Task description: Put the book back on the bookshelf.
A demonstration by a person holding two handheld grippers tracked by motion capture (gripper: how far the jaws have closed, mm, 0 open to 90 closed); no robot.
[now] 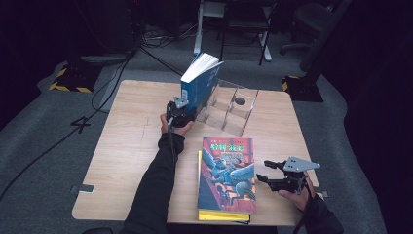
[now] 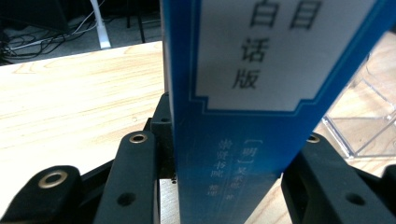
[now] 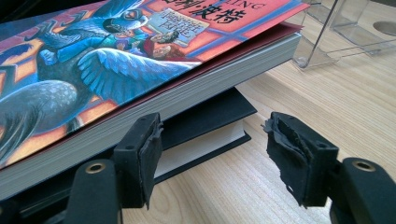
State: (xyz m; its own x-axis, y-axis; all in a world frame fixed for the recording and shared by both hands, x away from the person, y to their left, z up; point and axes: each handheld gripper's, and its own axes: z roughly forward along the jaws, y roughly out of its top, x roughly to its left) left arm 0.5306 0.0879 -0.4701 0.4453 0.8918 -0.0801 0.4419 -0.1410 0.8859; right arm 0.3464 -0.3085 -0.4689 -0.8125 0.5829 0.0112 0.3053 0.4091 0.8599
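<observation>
Clear acrylic book rack [image 1: 233, 108] at the far middle of the wooden table [image 1: 131, 146], divided into open slots. Leaning in its left slot, a blue book [image 1: 198, 83], tilted with pages fanning at the top, lower end at the rack's left edge. Other slots see-through, with a dark round spot visible through one.

Left gripper [image 1: 178, 111] just left of the rack, clamped on the lower part of the blue book; in the left gripper view, both black jaws pressed against the book's spine and cover, white label with dark characters above. Left forearm in a dark sleeve stretched from the near edge toward the rack, hand wrapped around the gripper body.

Right gripper [image 1: 265, 171] at the near right, held level, pointing left toward a stack of two books [image 1: 226, 180]: a colourful illustrated cover on top, a dark hardback with yellow edge beneath. Jaws parted, gripping nothing, one padded fingertip [image 3: 140, 156] just beside the stack's edge in the right gripper view. Right hand low at the table's near right corner.
</observation>
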